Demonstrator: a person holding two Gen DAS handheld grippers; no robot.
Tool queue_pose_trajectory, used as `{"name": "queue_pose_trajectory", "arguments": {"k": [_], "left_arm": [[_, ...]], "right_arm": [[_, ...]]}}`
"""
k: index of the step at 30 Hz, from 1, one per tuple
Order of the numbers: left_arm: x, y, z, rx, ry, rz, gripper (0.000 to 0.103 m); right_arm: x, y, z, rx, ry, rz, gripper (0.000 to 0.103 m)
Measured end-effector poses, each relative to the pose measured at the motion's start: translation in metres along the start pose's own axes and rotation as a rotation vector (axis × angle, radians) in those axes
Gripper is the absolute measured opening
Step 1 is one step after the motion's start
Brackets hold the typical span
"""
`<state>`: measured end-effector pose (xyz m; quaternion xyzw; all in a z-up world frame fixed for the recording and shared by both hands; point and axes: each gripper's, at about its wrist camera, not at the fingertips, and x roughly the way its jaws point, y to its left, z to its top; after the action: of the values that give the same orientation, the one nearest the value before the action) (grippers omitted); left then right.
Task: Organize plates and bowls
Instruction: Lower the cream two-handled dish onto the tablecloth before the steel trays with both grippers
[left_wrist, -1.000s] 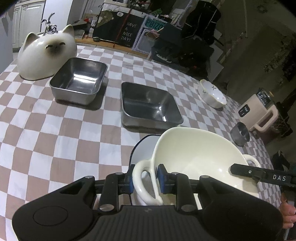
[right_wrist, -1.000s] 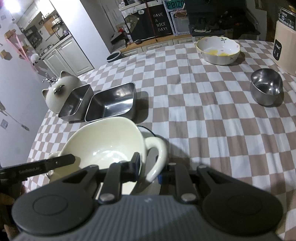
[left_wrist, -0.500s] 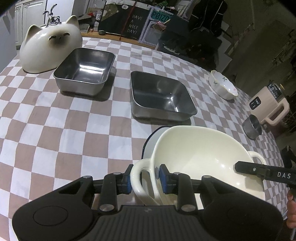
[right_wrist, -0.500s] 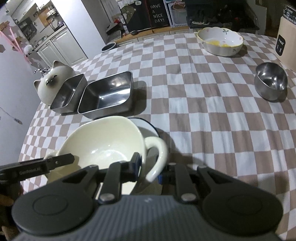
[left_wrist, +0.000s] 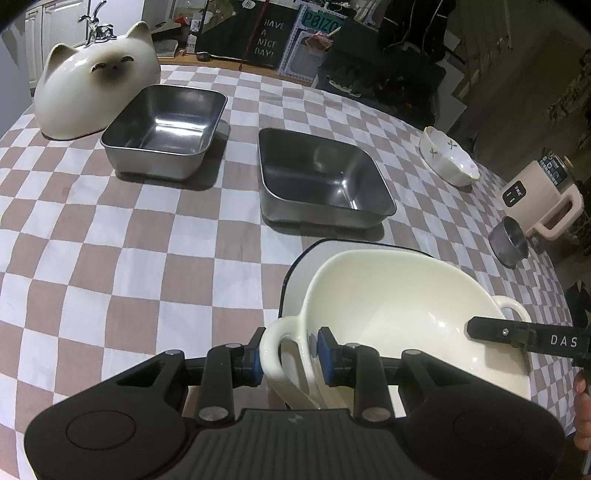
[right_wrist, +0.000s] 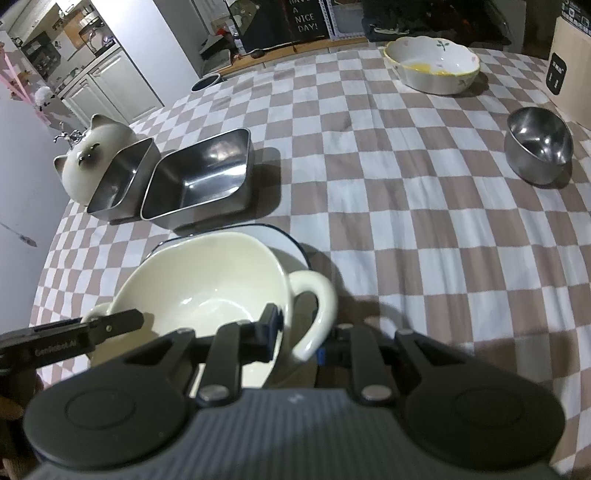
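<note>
A cream two-handled bowl (left_wrist: 399, 317) (right_wrist: 207, 288) hangs between both grippers, just over a white plate with a dark blue rim (left_wrist: 308, 256) (right_wrist: 286, 240). Whether the bowl touches the plate I cannot tell. My left gripper (left_wrist: 290, 354) is shut on the bowl's left loop handle. My right gripper (right_wrist: 299, 339) is shut on the opposite handle, and one of its fingers (left_wrist: 517, 334) shows in the left wrist view. The plate lies mostly hidden under the bowl.
On the checkered tablecloth stand two steel rectangular trays (left_wrist: 166, 125) (left_wrist: 321, 177) beyond the plate. A cat-shaped ceramic dish (left_wrist: 96, 88) is at the far left. A flowered bowl (right_wrist: 432, 66) and a small steel bowl (right_wrist: 537, 147) stand to the right, beside a beige appliance (left_wrist: 543, 199).
Both grippers keep their hold on the handles. The bowl has sunk a little toward the plate, mostly on the right side.
</note>
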<state>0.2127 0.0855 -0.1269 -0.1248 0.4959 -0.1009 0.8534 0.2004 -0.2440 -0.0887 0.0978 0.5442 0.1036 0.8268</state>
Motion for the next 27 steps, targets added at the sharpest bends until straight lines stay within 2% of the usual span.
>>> {"name": "queue_pose_trajectory", "arguments": {"k": [13,27], "left_arm": [[0.004,0.001,0.004,-0.019,0.007,0.012,0.030],[0.005,-0.002,0.004,0.002,0.016,0.025,0.031]], "right_arm": [[0.012,0.002,0.008,0.013,0.002,-0.009,0.026],[0.017,0.007,0.009,-0.040,0.017,-0.020,0.028]]}}
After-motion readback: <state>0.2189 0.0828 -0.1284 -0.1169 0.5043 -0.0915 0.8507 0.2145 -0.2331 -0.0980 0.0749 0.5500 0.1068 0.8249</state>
